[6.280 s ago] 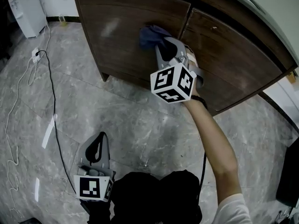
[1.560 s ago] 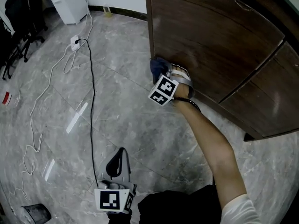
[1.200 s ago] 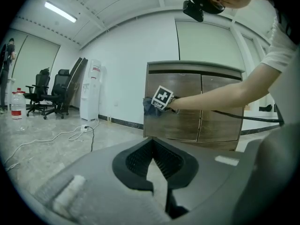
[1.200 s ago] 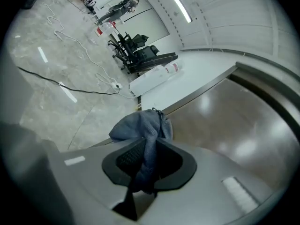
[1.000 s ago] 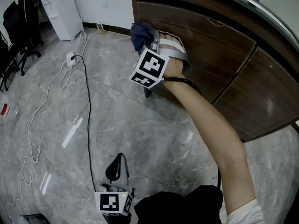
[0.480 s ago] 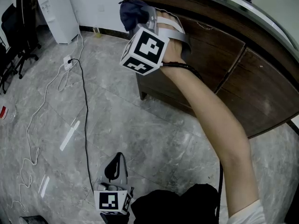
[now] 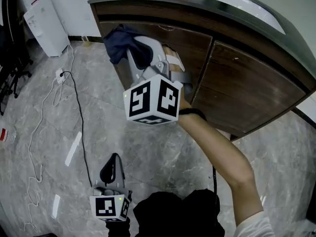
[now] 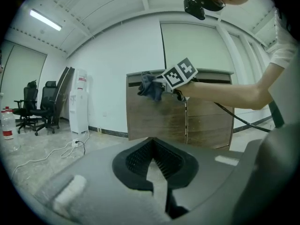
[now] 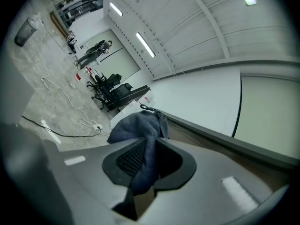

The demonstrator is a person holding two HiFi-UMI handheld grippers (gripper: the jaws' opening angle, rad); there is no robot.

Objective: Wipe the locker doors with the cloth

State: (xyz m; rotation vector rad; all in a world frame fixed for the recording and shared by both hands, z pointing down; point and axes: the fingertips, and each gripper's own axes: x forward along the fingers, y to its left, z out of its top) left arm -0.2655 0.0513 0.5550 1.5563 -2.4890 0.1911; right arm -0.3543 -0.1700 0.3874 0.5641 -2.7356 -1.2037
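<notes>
Head view looks down on a dark blue cloth [image 7: 120,42], bunched into a soft wad with loose folds, held up at the top left corner of a brown wooden locker, in front of the upper part of the left door [image 7: 196,49]. The right door [image 7: 247,90] stands beside it, past a thin vertical gap, and a grey top [image 7: 207,6] caps both. From this angle I cannot tell whether the cloth presses on the wood or sits just off it. The right gripper [image 7: 137,53] carries the cloth at its tips, with the person's bare arm [image 7: 217,154] stretched out behind its marker cube. The right gripper view shows the grip plainly: the jaws stand part-way closed, the cloth [image 9: 140,135] is pinched between the ribbed pads, one fold hangs down through the gap, and the rest bulges out past the tips toward the edge of the locker's top. The left gripper [image 7: 112,168] hangs low over the grey marble floor [image 7: 148,142], well apart from the locker. In the left gripper view its jaws meet at the tips with nothing between them, and the cloth [image 8: 151,86] shows far ahead against the locker's upper left part.
</notes>
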